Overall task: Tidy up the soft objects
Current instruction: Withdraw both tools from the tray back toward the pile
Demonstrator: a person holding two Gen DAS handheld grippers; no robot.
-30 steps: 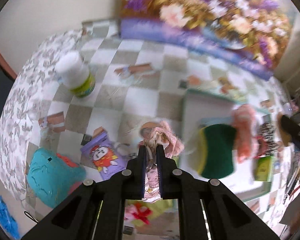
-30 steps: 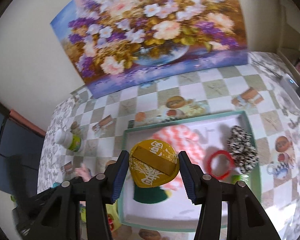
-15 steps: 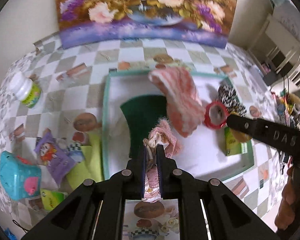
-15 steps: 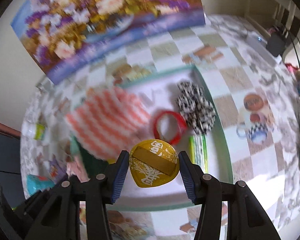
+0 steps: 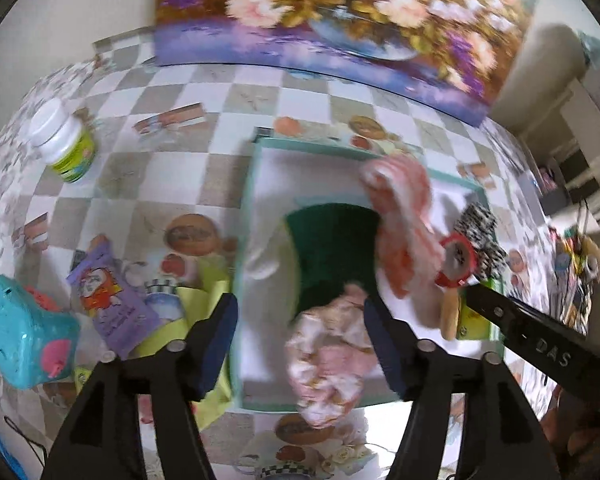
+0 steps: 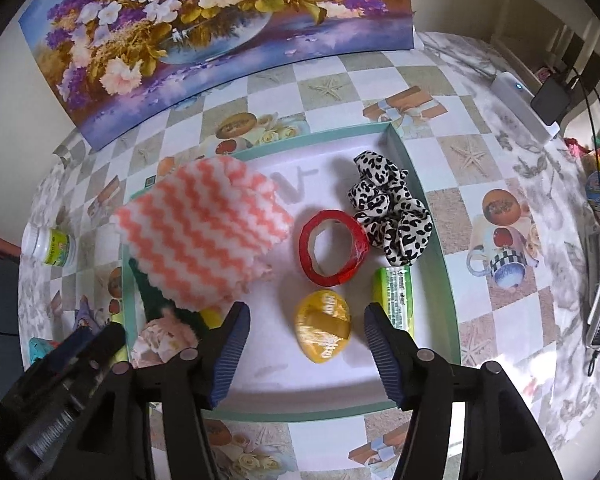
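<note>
- Releasing: left gripper [image 5: 300, 340] jaws are opening, with the pink fluffy item [image 5: 332, 364] loose between them, nearer the right jaw — apparently dropping onto the near edge of the tray [image 6: 440, 240].
- Right gripper [image 6: 304, 338] jaws are likewise opening; the yellow pouch [image 6: 323, 330] lies flat on the tray floor between them, touching neither pad.
- Beyond the right jaws: striped cloth [image 6: 204, 232], red ring [image 6: 334, 254], spotted scrunchie [image 6: 392, 208] and, just beside the right-hand jaw, a green packet [image 6: 396, 300] — judged to be grouped here because the tray serves as the collecting place.
- Green sponge [image 5: 332, 248] is largely covered by the cloth.
- Left view is blurred; whether the pink item has already landed cannot be told.
</note>
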